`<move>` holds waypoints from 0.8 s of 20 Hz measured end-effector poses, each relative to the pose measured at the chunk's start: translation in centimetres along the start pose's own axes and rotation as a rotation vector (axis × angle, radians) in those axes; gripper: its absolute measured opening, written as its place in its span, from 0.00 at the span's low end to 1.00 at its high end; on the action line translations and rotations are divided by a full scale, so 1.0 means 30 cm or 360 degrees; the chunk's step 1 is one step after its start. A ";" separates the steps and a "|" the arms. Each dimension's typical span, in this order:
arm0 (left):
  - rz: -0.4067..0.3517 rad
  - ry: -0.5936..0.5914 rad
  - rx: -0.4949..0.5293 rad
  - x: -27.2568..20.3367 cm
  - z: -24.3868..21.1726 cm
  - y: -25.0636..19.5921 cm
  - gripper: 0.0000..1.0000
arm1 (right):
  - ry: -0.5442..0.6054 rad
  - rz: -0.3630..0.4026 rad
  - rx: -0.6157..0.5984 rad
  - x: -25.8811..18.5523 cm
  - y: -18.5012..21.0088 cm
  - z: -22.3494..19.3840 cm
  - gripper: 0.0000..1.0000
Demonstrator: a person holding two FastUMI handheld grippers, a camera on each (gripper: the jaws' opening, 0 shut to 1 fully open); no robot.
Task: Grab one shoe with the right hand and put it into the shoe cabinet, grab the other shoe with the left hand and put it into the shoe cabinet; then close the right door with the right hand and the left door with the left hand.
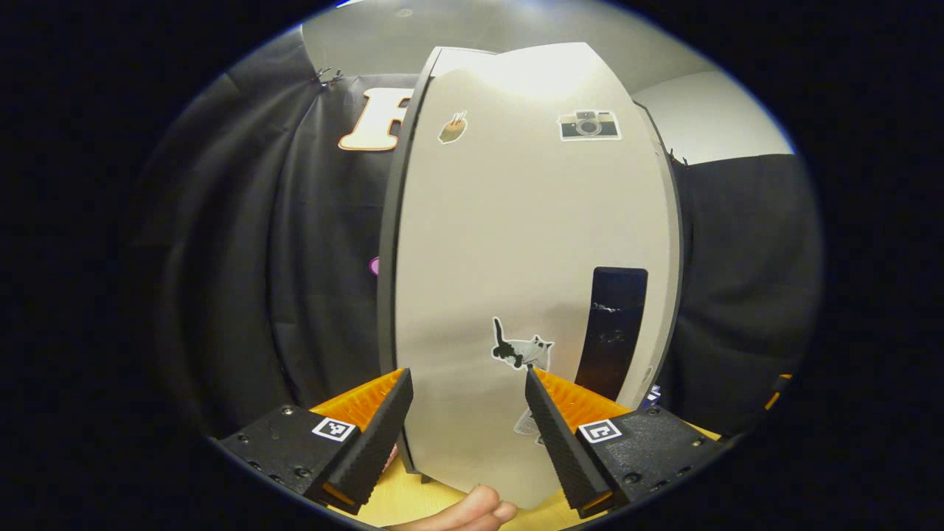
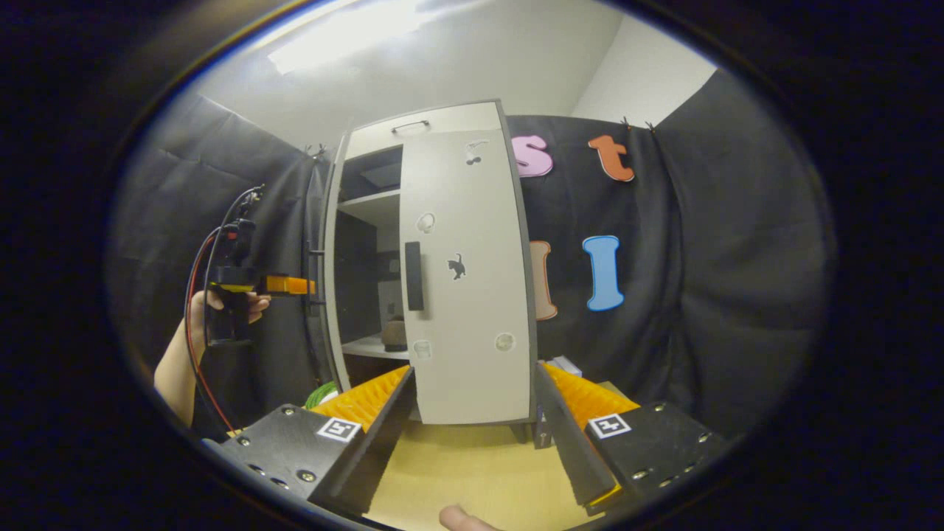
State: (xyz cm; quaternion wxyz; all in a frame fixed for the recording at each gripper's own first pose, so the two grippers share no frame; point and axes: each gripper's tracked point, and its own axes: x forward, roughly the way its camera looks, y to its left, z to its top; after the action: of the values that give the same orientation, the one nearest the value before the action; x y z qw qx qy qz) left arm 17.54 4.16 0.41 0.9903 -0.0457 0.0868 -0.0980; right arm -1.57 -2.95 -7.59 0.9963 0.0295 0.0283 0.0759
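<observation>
Left gripper is right up against the left door, jaws apart with nothing between them, fingertips either side of the panel's lower face near a cat sticker; can't tell whether they touch it. The dark vertical handle sits to the right, toward the door's free edge. Right gripper is farther back over the yellow table, jaws also apart and empty, looking at the shoe cabinet. From there the right door looks shut or nearly so, while the left door stands swung open with the left gripper and the hand holding it at the door's outer side. A dark shoe sits on the lower shelf inside; the second shoe I can't make out. Judgement: shoes are stowed, right door done, left door is the remaining step. The door looks like a light, stiff laminate panel on hinges, smooth and slippery-faced, so pinching the flat face won't work. Better to push flat on the outer face near the free edge, or hook the handle, where leverage is best. It should swing easily; go slow at the end so it doesn't slam or rebound.
</observation>
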 end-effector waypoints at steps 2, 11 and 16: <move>0.0033 -0.0007 0.0005 0.015 0.001 -0.025 0.89 | -0.0016 -0.0035 -0.0016 -0.006 -0.012 0.005 0.96; 0.0071 -0.0017 0.0015 -0.049 0.003 -0.052 0.94 | -0.0033 -0.0027 -0.0122 -0.016 0.022 0.010 0.96; 0.0083 -0.0038 0.0006 -0.126 0.005 -0.039 0.97 | -0.0051 -0.0049 -0.0148 -0.020 0.041 0.038 0.96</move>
State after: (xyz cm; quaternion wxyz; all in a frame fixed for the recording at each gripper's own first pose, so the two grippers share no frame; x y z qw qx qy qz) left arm 13.70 3.80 1.29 0.9936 -0.0428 0.0760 -0.0717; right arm -2.27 -1.90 -6.35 0.9979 -0.0162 0.0092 0.0614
